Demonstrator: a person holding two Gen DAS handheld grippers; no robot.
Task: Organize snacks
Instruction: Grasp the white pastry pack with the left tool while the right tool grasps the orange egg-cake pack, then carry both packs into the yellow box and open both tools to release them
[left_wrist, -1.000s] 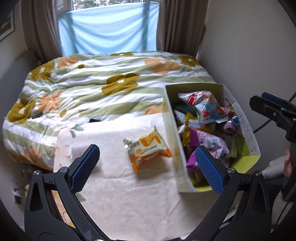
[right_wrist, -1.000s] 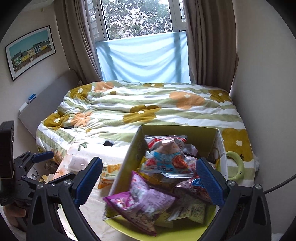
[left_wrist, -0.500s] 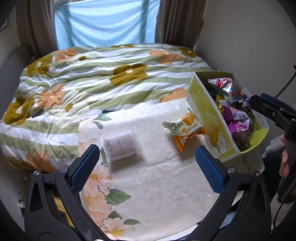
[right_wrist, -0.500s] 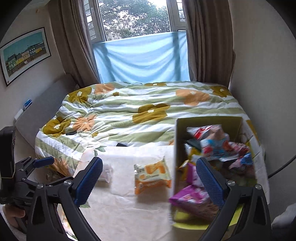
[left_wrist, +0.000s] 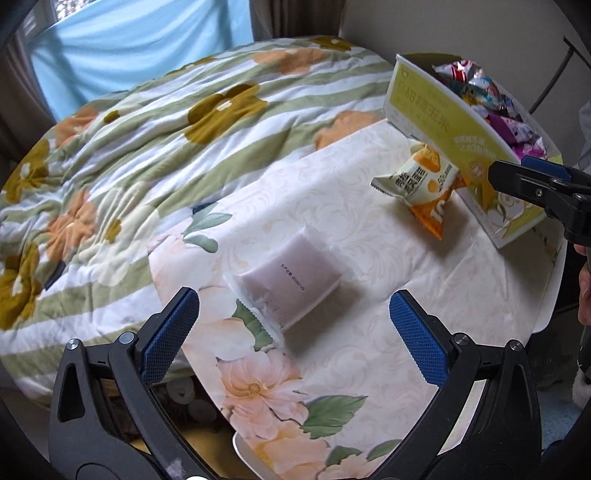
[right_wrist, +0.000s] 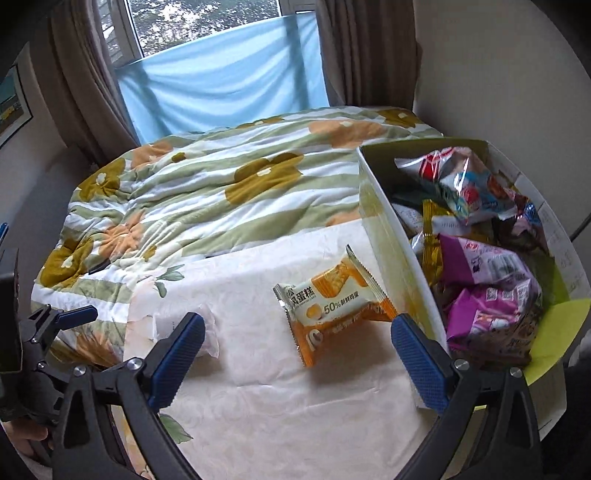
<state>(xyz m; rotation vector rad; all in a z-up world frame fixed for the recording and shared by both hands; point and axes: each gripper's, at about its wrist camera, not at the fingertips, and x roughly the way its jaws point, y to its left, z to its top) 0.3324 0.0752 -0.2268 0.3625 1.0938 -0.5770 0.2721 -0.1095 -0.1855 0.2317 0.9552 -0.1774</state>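
The pale purple cake in clear plastic wrap lies near the floral-clothed table's left edge, just ahead of the left gripper, jaws apart and empty. Probably soft: straddle its short sides, close gently. The right gripper, also spread, faces the orange-and-white cake packet beside the yellow-green cardboard snack box.

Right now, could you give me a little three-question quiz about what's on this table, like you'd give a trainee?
1. True or false: the orange cake packet lies inside the snack box.
2. Which wrapper sits nearest the left gripper: A) the pale purple packet, B) the orange cake packet, C) a red bag?
3. Fill in: both grippers' fingers are ____ and hold nothing.

Key: 1 false, it lies on the tablecloth beside the box. 2 A. 3 open; the right gripper too.
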